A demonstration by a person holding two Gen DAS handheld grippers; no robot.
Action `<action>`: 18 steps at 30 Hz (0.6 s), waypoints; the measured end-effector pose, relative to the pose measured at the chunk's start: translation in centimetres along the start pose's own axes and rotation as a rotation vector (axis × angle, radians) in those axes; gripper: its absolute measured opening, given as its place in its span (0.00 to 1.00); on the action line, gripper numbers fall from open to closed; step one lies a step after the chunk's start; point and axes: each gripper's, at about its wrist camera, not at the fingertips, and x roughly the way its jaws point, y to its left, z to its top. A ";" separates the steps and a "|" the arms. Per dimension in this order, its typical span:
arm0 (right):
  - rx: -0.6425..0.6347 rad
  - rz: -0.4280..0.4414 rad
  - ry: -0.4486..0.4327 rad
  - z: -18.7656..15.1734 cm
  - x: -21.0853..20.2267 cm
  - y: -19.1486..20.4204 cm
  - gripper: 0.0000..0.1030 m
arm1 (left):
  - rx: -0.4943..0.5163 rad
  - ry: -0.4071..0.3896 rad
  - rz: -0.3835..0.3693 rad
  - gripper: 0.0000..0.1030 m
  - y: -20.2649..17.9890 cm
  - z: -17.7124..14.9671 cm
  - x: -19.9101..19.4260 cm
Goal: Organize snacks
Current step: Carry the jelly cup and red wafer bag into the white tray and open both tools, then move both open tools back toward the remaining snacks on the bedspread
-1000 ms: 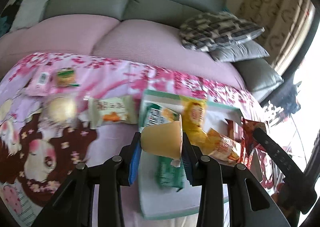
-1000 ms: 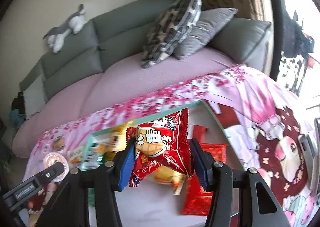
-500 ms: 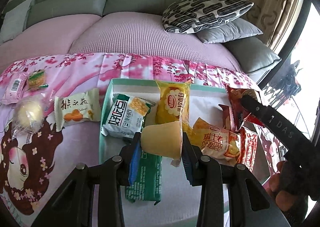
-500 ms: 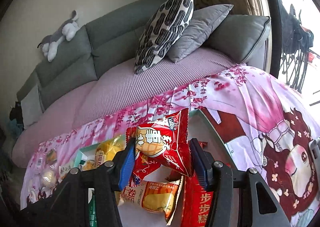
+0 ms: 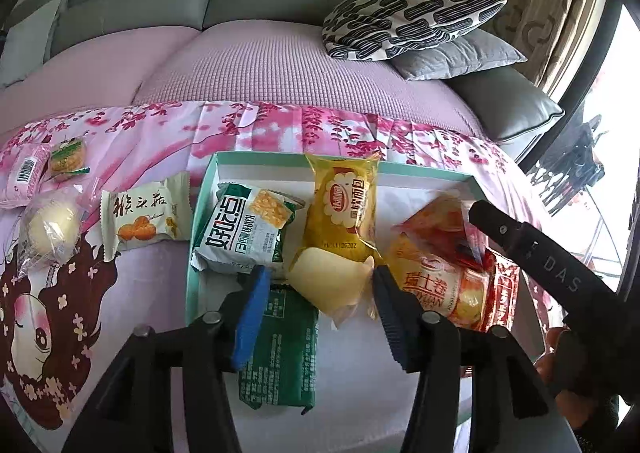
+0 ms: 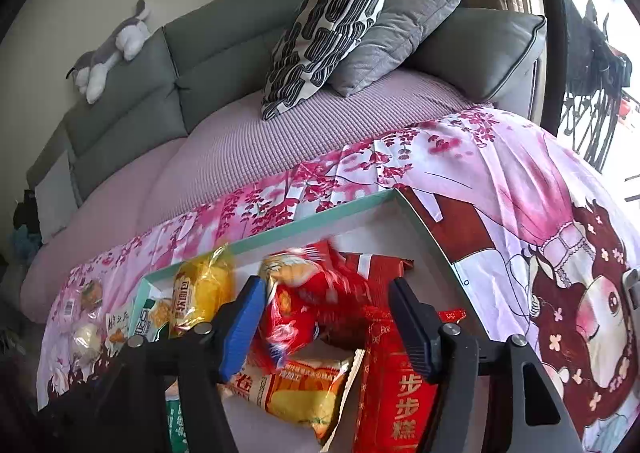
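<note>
Left gripper (image 5: 318, 299): fingers spread apart, nothing clamped. The pale yellow jelly cup (image 5: 330, 281) lies on its side between them inside the teal-rimmed box (image 5: 256, 155), apart from the blue left pad and just beside the black right pad; contact with the latter cannot be confirmed.

Right gripper (image 6: 326, 323): fingers spread apart, gripping nothing. The red snack packet (image 6: 316, 293), blurred, sits in the box between them, above an orange Swiss-roll pack (image 6: 296, 393) and beside a red cake pack (image 6: 400, 393).

Also in the box: a white-green cracker pack (image 5: 244, 233), a yellow bread pack (image 5: 344, 207), a dark green pack (image 5: 280, 349).

Outside the box, on the pink floral cloth (image 5: 152, 133): a cream biscuit pack (image 5: 144, 217), a wrapped round bun (image 5: 50, 225), a small orange-green snack (image 5: 68, 159), a pink packet (image 5: 24, 175)
</note>
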 end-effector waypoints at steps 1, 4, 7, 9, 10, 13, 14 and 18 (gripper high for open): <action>-0.003 -0.006 0.006 0.0 -0.2 0.1 0.68 | -0.001 -0.002 -0.003 0.54 0.0 0.0 -0.2; -0.018 -0.029 0.026 -0.2 -0.7 0.3 0.76 | -0.008 -0.015 0.000 0.58 0.1 0.3 -1.0; -0.043 -0.034 0.047 -0.8 -1.3 0.7 0.76 | -0.017 -0.032 0.005 0.62 0.5 0.5 -1.9; -0.059 -0.037 0.061 -1.7 -1.6 1.1 0.77 | -0.032 -0.035 0.017 0.66 1.1 0.6 -2.3; -0.066 -0.036 0.067 -2.1 -1.8 1.2 0.78 | -0.039 -0.035 0.024 0.68 1.3 0.6 -2.4; -0.101 -0.031 0.107 -3.4 -1.6 1.8 0.82 | -0.080 -0.034 0.060 0.70 2.8 0.7 -2.6; -0.111 -0.034 0.119 -3.7 -1.5 2.1 0.83 | -0.091 -0.031 0.069 0.70 3.2 0.7 -2.7; -0.100 -0.017 0.120 -3.8 -1.6 2.6 0.84 | -0.154 -0.032 0.121 0.81 5.6 0.6 -2.8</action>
